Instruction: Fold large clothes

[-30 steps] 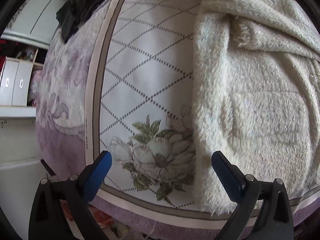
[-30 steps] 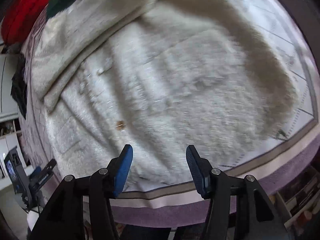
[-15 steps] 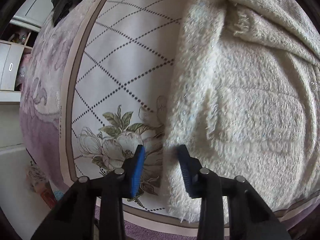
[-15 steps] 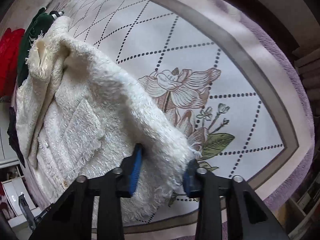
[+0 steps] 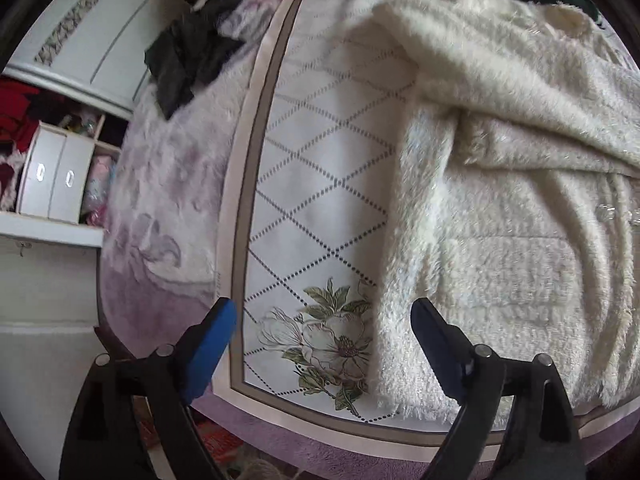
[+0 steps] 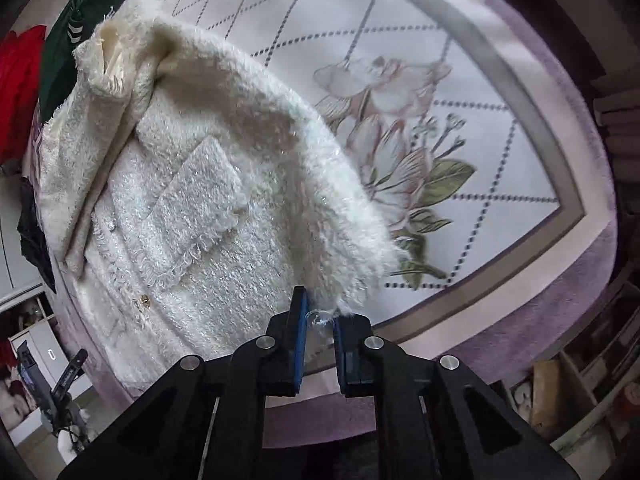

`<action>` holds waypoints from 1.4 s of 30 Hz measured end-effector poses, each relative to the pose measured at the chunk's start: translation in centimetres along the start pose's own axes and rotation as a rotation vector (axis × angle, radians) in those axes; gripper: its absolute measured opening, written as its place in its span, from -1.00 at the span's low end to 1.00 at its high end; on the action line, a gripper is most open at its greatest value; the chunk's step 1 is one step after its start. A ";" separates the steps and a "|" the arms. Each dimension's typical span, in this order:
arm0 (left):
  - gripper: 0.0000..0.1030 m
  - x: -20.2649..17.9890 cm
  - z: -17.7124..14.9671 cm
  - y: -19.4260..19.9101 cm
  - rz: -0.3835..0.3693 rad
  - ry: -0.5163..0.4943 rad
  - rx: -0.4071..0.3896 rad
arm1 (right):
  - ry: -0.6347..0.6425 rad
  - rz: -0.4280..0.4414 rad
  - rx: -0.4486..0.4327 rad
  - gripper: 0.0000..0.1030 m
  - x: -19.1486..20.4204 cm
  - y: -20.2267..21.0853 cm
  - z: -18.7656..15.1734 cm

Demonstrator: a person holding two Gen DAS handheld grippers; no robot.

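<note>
Fuzzy cream-white coat spread on a floral quilted bedspread, one edge lifted for a fold.

Left wrist view: the left gripper (image 5: 324, 332) hangs with its blue-padded jaws wide apart, holding nothing, above the coat's (image 5: 500, 216) near left edge. The floral quilted bedspread (image 5: 320, 184) lies bare beside it, a crumpled black garment (image 5: 188, 60) well apart at the far side. Right wrist view: the right gripper (image 6: 319, 320) is clamped on the coat's (image 6: 208, 200) frayed right corner, raising that side off the bedspread (image 6: 460, 128). The step looks like folding the right side inward; next, carry the corner across. A dark green garment (image 6: 76, 28) and red clothing (image 6: 18, 80) crowd the collar end.
</note>
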State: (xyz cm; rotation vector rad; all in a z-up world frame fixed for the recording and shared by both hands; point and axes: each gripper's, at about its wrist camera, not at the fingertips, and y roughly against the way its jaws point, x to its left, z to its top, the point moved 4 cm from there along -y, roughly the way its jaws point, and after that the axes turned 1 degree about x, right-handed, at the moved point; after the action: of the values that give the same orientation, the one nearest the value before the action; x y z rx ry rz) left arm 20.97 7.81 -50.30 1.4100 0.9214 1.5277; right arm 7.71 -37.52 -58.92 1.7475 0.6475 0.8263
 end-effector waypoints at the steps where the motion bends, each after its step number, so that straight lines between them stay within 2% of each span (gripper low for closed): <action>1: 0.73 -0.3 0.1 0.8 -0.001 -0.009 -0.016 | 0.000 -0.009 -0.005 -0.48 -0.3 1.1 0.1; 2: 0.74 -1.0 0.3 1.8 -0.007 -0.023 -0.033 | 0.007 -0.021 -0.013 -0.14 -0.6 2.1 0.7; 4: 0.74 -3.3 0.5 3.7 -0.028 -0.060 -0.058 | 0.039 -0.050 -0.029 0.22 -0.7 4.4 1.1; 7: 0.74 -8.4 0.1 7.1 -0.037 -0.108 -0.089 | 0.122 -0.079 -0.052 0.30 1.0 7.1 0.6; 9: 0.74 -11.8 -0.3 9.1 -0.026 -0.117 -0.120 | 0.185 -0.148 -0.074 0.47 2.1 8.2 0.9; 11: 0.74 -14.7 -0.3 10.5 0.023 -0.153 -0.143 | 0.235 -0.207 -0.103 0.49 2.1 9.7 1.8; 13: 0.74 -19.4 -0.9 12.1 0.100 -0.203 -0.163 | 0.294 -0.289 -0.130 0.49 2.0 10.5 3.3; 15: 0.74 -24.4 -1.8 13.2 0.161 -0.253 -0.166 | 0.341 -0.325 -0.145 0.49 1.6 10.9 4.9; 18: 0.74 -30.9 -2.7 14.0 0.153 -0.285 -0.148 | 0.431 -0.353 -0.138 0.49 0.6 11.0 6.8; 21: 0.74 -36.5 -3.2 14.5 0.141 -0.334 -0.145 | 0.523 -0.326 -0.114 0.49 -1.8 12.4 7.7; 23: 0.74 -39.1 -3.5 14.8 0.133 -0.369 -0.147 | 0.557 -0.342 -0.116 0.49 -3.7 13.2 7.9; 28: 0.74 -46.0 -5.9 15.7 0.099 -0.462 -0.154 | 0.510 -0.338 -0.121 0.49 -10.0 14.3 10.4; 30: 0.74 -48.8 -6.9 14.9 0.125 -0.508 -0.151 | 0.463 -0.328 -0.131 0.49 -12.0 14.7 12.0; 34: 0.74 -50.9 -6.8 13.5 0.215 -0.517 -0.149 | 0.395 -0.287 -0.142 0.49 -14.4 15.2 15.1; 35: 0.74 -51.0 -6.6 13.8 0.218 -0.511 -0.150 | 0.385 -0.284 -0.141 0.49 -14.7 15.2 15.8; 37: 0.74 -51.2 -6.4 15.3 0.234 -0.517 -0.212 | 0.368 -0.274 -0.142 0.49 -15.0 15.2 17.2; 38: 0.74 -51.6 -6.5 15.7 0.226 -0.517 -0.218 | 0.361 -0.268 -0.140 0.49 -15.0 15.3 17.7; 40: 0.74 -52.0 -6.9 16.1 0.205 -0.507 -0.216 | 0.361 -0.260 -0.144 0.49 -14.7 15.3 18.6; 42: 0.74 -52.4 -7.4 14.8 0.225 -0.505 -0.176 | 0.364 -0.252 -0.153 0.49 -14.3 15.6 18.9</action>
State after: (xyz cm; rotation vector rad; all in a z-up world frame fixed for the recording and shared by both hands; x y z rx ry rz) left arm 12.86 -46.10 -57.09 1.6994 0.3239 1.2770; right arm 14.32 -64.03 -51.28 1.3548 0.9968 0.9960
